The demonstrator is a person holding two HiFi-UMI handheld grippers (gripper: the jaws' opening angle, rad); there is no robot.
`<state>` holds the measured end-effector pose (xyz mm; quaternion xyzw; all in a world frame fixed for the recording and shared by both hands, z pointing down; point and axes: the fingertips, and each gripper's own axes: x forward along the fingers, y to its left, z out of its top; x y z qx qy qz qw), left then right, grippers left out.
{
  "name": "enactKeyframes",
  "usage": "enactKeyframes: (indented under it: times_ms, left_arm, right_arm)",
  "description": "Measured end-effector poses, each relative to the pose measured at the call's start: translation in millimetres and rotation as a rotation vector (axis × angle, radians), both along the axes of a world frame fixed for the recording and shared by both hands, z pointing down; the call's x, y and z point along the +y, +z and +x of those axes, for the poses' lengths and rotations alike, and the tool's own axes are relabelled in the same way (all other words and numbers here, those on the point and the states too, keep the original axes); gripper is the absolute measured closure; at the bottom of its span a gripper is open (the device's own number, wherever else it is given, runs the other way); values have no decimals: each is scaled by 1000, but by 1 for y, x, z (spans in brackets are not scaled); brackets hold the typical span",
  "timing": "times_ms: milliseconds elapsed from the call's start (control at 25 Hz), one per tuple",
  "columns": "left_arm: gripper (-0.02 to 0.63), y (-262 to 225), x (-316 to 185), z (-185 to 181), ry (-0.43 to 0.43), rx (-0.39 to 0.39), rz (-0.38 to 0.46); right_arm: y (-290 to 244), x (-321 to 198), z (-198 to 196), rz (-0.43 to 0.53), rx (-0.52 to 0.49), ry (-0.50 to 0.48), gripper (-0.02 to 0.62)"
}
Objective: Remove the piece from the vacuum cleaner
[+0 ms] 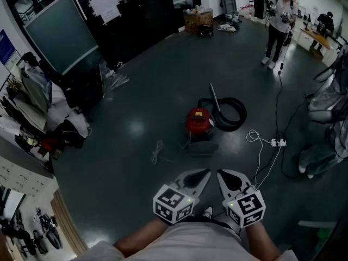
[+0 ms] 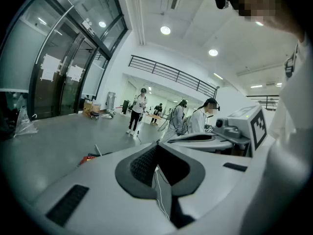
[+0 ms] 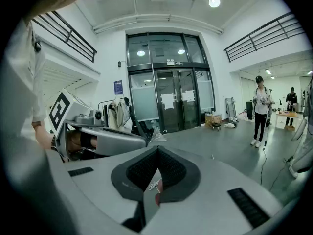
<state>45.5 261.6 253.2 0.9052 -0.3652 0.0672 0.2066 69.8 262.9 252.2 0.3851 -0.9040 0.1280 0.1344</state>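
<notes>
A red canister vacuum cleaner [image 1: 198,120] stands on the dark floor a short way ahead, with its black hose [image 1: 231,113] coiled to its right and a metal tube [image 1: 215,98] sticking up from the coil. In the left gripper view only a red sliver of the vacuum cleaner [image 2: 88,158] shows. My left gripper [image 1: 205,173] and right gripper [image 1: 222,174] are held side by side near my body, well short of the vacuum. Both are shut with nothing held. The left gripper [image 2: 157,147] and right gripper [image 3: 157,151] show their jaws pressed together.
A white power strip [image 1: 278,142] and its cables lie right of the vacuum. A loose white cord [image 1: 156,152] lies to its left, a grey flat piece [image 1: 201,148] just before it. A person [image 1: 279,22] stands far right; a clothes rack [image 1: 32,99] stands at left.
</notes>
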Motion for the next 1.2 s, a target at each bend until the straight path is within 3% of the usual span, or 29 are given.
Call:
enactKeyframes:
  times_ms: [840,1200]
  left_arm:
    - [601,13,-6,19,-36,-25,-5]
    - [601,24,-28,14,-73,-41,-23]
  right_arm:
    - [4,-5,30,7,-59,-25,580]
    - [13,-30,28,-3,-73,-58,580]
